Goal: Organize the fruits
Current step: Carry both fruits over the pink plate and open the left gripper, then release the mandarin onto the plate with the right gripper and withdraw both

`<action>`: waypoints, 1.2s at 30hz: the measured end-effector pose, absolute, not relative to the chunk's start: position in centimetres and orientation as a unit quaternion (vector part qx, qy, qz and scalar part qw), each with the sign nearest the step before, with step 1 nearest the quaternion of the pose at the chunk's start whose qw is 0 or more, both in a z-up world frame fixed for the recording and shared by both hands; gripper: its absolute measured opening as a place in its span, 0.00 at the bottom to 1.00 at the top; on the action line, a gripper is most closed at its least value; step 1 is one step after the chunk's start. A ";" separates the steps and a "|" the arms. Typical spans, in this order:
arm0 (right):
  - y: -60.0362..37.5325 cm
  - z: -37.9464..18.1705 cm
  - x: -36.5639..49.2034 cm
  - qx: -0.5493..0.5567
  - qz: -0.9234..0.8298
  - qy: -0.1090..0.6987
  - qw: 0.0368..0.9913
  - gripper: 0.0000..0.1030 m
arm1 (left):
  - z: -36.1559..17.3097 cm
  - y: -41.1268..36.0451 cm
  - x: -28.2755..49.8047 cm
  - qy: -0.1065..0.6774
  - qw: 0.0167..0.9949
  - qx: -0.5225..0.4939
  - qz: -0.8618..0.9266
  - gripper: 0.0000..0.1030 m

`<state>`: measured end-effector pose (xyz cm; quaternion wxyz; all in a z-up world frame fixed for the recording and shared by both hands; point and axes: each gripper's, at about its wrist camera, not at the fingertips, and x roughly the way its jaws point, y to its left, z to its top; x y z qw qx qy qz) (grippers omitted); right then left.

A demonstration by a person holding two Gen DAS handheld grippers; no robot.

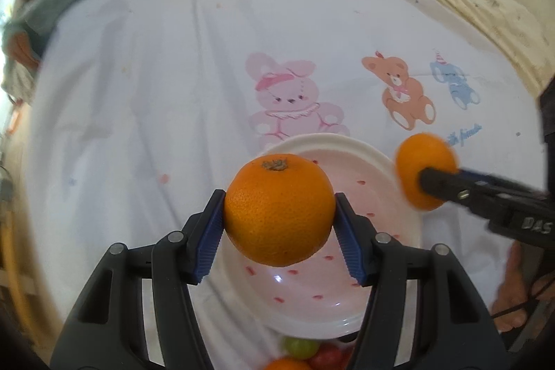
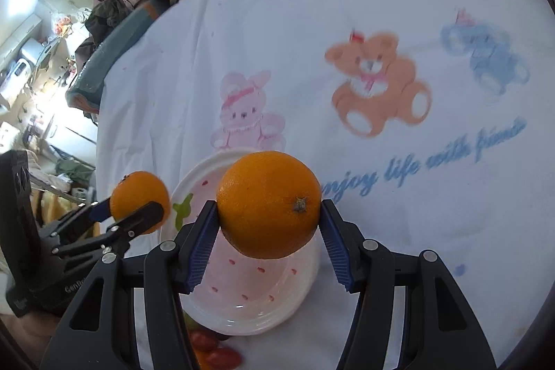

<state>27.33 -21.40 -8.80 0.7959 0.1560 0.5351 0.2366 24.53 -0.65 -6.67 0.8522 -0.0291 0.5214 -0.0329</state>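
The left tool (image 1: 279,224) pinched an orange (image 1: 279,209) above the plate (image 1: 388,162), stem end up. The right tool (image 2: 267,231) pinched a second orange (image 2: 269,204) over the same plate, its stem facing the camera. The plate lay on the white cloth (image 1: 156,92) just below the printed pink rabbit (image 1: 295,99). Grapes (image 1: 300,347) and red fruits (image 2: 215,349) lay at the plate's near rim.

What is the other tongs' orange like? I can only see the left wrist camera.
Observer: The right tongs pinch their orange with a blue pad on each side.
Operator: Does it have a stalk?
Observer: Yes, a brown stalk end shows on the side facing the right camera.
Operator: Is anything drawn on the plate?
Observer: A green leaf-shaped mark sits near the left rim of the plate.
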 end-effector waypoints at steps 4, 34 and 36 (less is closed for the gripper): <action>-20.7 -11.0 28.0 0.150 0.233 0.557 0.783 0.59 | -8.2 -1.3 25.0 0.528 0.848 -0.006 -0.038 0.55; -19.4 -11.7 28.3 0.146 0.230 0.567 0.777 0.63 | -11.0 -1.6 25.6 0.528 0.849 0.017 -0.023 0.80; -19.5 -11.6 28.4 0.151 0.228 0.567 0.777 0.71 | -10.8 -1.1 25.8 0.527 0.850 0.005 -0.022 0.84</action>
